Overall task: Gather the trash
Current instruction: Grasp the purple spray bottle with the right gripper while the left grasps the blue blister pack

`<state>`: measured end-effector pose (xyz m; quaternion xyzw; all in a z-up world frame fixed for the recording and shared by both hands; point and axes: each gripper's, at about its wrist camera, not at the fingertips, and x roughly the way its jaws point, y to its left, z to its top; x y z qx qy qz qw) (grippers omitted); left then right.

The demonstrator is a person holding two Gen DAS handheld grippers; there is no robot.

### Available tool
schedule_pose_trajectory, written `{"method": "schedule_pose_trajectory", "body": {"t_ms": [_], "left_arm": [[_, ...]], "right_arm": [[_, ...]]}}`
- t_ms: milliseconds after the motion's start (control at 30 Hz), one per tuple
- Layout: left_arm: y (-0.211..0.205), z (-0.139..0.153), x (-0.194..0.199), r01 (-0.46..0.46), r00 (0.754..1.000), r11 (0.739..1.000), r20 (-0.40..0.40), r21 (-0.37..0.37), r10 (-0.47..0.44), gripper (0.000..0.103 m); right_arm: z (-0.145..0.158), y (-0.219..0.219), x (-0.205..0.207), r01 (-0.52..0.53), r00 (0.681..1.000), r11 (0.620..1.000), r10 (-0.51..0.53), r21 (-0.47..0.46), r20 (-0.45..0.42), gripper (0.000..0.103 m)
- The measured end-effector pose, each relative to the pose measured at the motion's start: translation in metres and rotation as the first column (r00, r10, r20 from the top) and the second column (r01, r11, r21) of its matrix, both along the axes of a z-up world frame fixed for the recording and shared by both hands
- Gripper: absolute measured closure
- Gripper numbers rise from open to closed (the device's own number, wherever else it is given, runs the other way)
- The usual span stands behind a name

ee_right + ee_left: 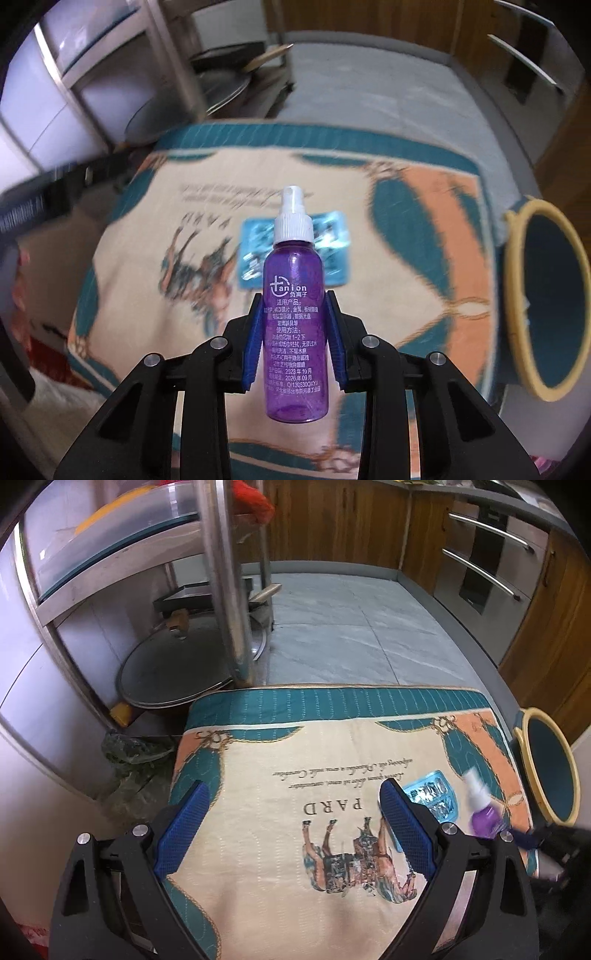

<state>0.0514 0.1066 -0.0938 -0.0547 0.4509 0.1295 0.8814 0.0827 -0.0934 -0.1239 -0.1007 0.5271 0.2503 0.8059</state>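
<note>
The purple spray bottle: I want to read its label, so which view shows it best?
The right wrist view: the purple spray bottle stands centred and sharp, label facing the camera, clamped in the right gripper. The left wrist view catches it only small and blurred at the right edge.

Grey tiled floor (351, 627), wooden cabinets (332, 520), steel shelving (221, 572).

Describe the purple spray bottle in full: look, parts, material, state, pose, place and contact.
The purple spray bottle is small, of translucent violet plastic, with a white ribbed collar and white spray nozzle on top and no cap over it. White print covers its front, including the brand "anion" and Chinese text. It looks nearly empty. It points away along the fingers of the right gripper, whose blue pads clamp its body from both sides, its base toward the camera. It hangs above the patterned cloth, in front of a blue blister pack.
</note>
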Motion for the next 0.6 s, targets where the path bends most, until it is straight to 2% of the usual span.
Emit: {"method": "schedule_pose_trajectory", "body": {"t_ms": [133,200,333,400,533,600], "left_arm": [[-0.023,-0.009,0.009,0.097,0.994,0.995,-0.044,0.023,-0.096,0.011],[-0.037,-0.012,0.015,0.185,0.981,0.981,-0.063,0.051,-0.182,0.011],[-0.065,-0.012,0.032,0.39,0.919,0.915,-0.096,0.098,-0.382,0.011],[-0.077,-0.015,0.039,0.451,0.891,0.889,-0.104,0.08,-0.442,0.011],[-0.097,-0.033,0.052,0.491,0.866,0.871,-0.119,0.017,-0.485,0.011],[-0.108,-0.047,0.055,0.524,0.844,0.852,-0.148,0.015,-0.516,0.011]], "right_arm": [[0.015,-0.026,0.014,0.072,0.997,0.997,-0.072,0.036,0.01,0.07],[0.022,-0.035,0.023,0.108,0.994,0.993,-0.109,0.055,0.015,0.07],[0.039,-0.055,0.036,0.129,0.988,0.99,-0.133,0.06,0.078,0.07],[0.043,-0.066,0.043,0.147,0.985,0.986,-0.153,0.077,0.084,0.07],[0.044,-0.084,0.057,0.175,0.981,0.98,-0.181,0.091,0.07,0.07],[0.042,-0.086,0.059,0.173,0.982,0.981,-0.179,0.087,0.068,0.07]]}}
